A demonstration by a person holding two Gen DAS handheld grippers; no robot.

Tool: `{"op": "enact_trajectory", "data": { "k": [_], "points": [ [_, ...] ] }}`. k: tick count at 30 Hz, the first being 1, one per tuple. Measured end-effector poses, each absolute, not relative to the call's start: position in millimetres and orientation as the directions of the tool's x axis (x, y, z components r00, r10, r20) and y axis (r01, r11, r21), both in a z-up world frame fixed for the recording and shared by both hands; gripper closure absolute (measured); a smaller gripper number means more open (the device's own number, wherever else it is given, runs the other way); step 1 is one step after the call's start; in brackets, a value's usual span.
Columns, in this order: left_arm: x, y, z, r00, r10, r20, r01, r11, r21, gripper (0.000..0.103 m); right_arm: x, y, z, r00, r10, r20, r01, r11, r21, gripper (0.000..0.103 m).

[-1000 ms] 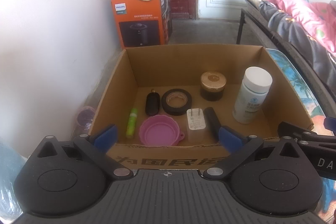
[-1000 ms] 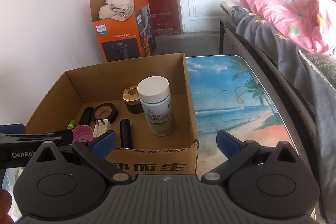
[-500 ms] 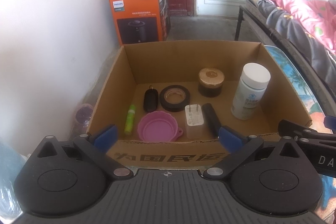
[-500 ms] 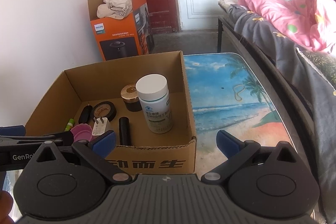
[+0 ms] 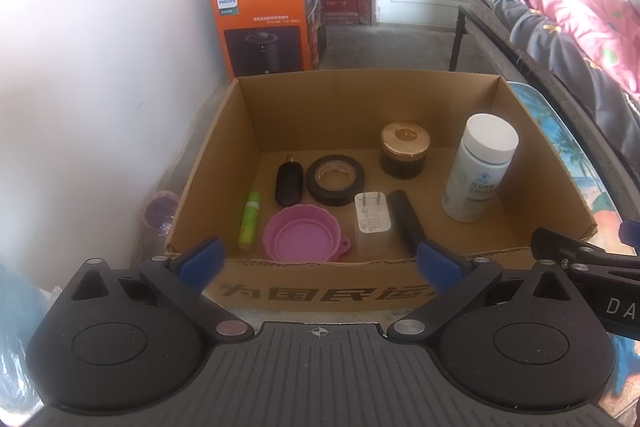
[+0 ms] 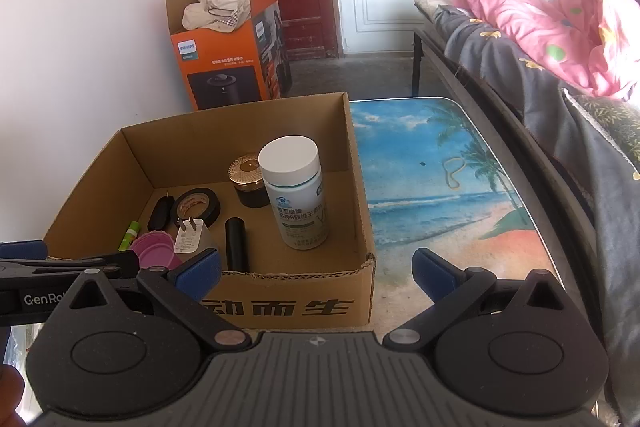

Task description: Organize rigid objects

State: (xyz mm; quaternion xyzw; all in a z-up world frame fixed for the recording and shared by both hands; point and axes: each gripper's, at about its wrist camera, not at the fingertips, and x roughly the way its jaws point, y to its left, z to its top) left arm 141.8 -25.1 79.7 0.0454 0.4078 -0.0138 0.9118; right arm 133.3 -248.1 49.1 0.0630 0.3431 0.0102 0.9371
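Eight small objects lie inside the open cardboard box (image 5: 256,115), which stands on the left part of a table with a beach picture (image 6: 432,187). At the right side of the box a white bottle (image 5: 478,169) stands upright. Behind it, to the left, is a dark jar with a gold lid (image 5: 404,155). In the middle a roll of black tape (image 5: 335,180) lies flat, and a black key fob (image 5: 289,183) lies just beside it on the left. Near the front wall are a green tube (image 5: 249,219), a pink collapsible bowl (image 5: 304,239), a white charger plug (image 5: 373,223) with its pins pointing to the back, and a black cylinder (image 5: 405,223) lying just to the right of the plug.

The left gripper (image 5: 318,263) hovers in front of the box with its blue fingers wide apart and nothing between them. The right gripper (image 6: 316,273) is at the front right corner of the box, also spread wide and empty; one finger is over the box and the other over the table. An orange Philips carton (image 6: 228,67) stands on the floor behind, beside the wall.
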Motion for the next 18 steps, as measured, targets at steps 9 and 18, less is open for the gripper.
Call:
{"op": "enact_trajectory", "data": {
  "k": [9,18],
  "points": [
    [141.4,-26.1,79.5,0.668,0.018,-0.744,0.06,0.995,0.079,0.0,132.4,-250.1,48.9,0.762,0.062,-0.645,0.028,0.991,0.129,0.0],
    [141.6,-27.0,79.8,0.666,0.019,-0.745,0.059,0.995,0.078,0.0,132.7,-250.6,49.1,0.762,0.06,-0.644,0.029,0.992,0.126,0.0]
  ]
}}
